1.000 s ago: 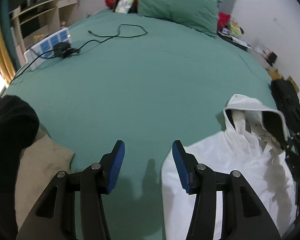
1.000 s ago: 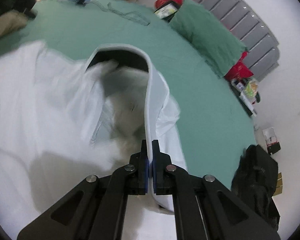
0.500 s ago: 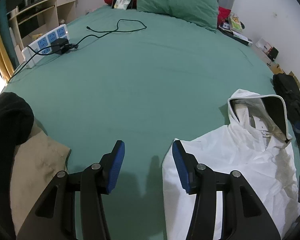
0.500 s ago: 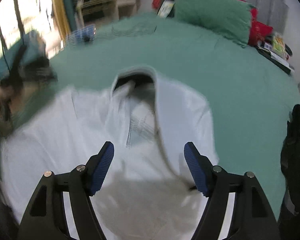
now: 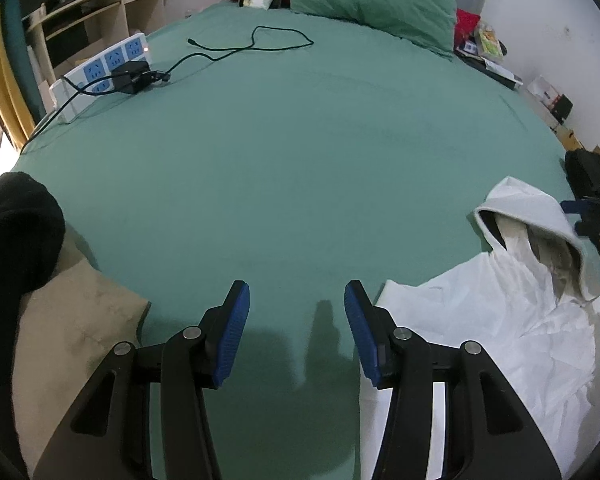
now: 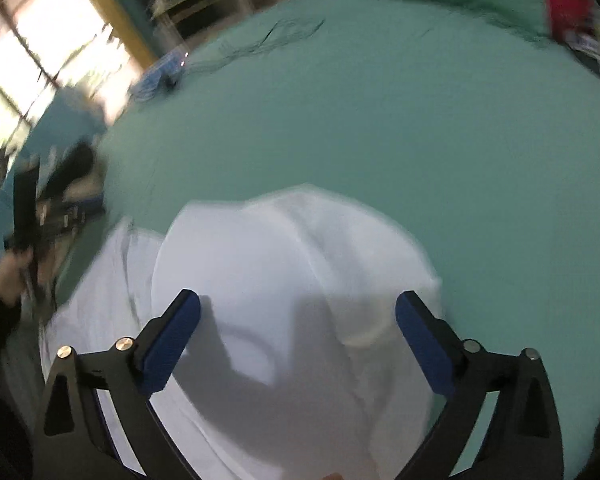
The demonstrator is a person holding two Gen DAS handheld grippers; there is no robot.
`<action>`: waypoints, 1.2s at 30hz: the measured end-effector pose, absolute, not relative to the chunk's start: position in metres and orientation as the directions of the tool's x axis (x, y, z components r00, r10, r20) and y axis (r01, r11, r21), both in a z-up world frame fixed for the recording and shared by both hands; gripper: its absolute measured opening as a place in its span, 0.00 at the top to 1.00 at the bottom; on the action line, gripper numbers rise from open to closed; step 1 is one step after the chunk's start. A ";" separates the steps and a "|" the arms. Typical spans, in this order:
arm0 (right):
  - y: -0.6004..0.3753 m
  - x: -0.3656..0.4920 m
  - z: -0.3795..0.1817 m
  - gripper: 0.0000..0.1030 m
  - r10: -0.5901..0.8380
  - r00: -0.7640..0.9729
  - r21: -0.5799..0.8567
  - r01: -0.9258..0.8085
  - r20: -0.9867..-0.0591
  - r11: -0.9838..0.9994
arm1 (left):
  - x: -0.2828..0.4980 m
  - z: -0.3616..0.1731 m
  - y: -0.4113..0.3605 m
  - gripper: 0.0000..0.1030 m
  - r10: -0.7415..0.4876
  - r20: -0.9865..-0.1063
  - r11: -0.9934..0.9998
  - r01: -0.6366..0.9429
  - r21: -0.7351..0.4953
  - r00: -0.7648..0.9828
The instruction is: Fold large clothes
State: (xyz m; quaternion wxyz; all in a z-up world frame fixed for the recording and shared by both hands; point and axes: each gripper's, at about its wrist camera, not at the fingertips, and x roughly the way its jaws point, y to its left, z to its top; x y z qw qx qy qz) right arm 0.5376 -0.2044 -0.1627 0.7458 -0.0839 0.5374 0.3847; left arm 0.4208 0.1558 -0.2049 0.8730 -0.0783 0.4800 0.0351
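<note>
right hand-held gripper [image 6: 298,332] opening over seemingly hooded white jacket [image 6: 292,280]

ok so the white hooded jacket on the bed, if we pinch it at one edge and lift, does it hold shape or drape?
Probably drapes: the white hooded jacket lies crumpled in soft creases on the green sheet. Its hood stands up in a loose arch, so the fabric seems to have slight body. It looks thin, so likely light for its size.

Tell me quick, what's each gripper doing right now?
Left gripper: open, holding nothing.
Right gripper: jaws opening wide, nothing gripped, above the white hoodie.
</note>
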 end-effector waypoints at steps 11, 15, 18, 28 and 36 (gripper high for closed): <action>-0.140 0.505 -0.194 0.60 0.247 -0.044 0.173 -0.831 -0.968 0.529 | 0.419 -0.207 0.147 0.49 -0.034 -0.847 0.989 -0.104 -0.105 0.530; -0.127 0.492 -0.181 0.94 0.151 0.043 0.034 -0.880 -0.988 0.473 | 0.418 -0.205 0.145 0.49 -0.046 -0.847 0.988 -0.100 -0.117 0.530; -0.117 0.475 -0.169 0.95 0.117 0.135 -0.074 -0.905 -0.984 0.420 | 0.416 -0.202 0.143 0.49 -0.053 -0.842 0.988 -0.093 -0.121 0.537; -0.092 0.413 -0.150 0.96 -0.047 0.823 -0.824 -0.561 -0.566 0.080 | 0.414 -0.186 0.124 0.49 -0.171 -0.802 0.979 0.008 -0.203 0.573; -0.106 0.326 -0.192 0.96 0.034 0.873 -0.867 -0.487 -0.487 0.101 | 0.417 -0.177 0.087 0.49 -0.261 -0.802 0.947 -0.018 -0.321 0.537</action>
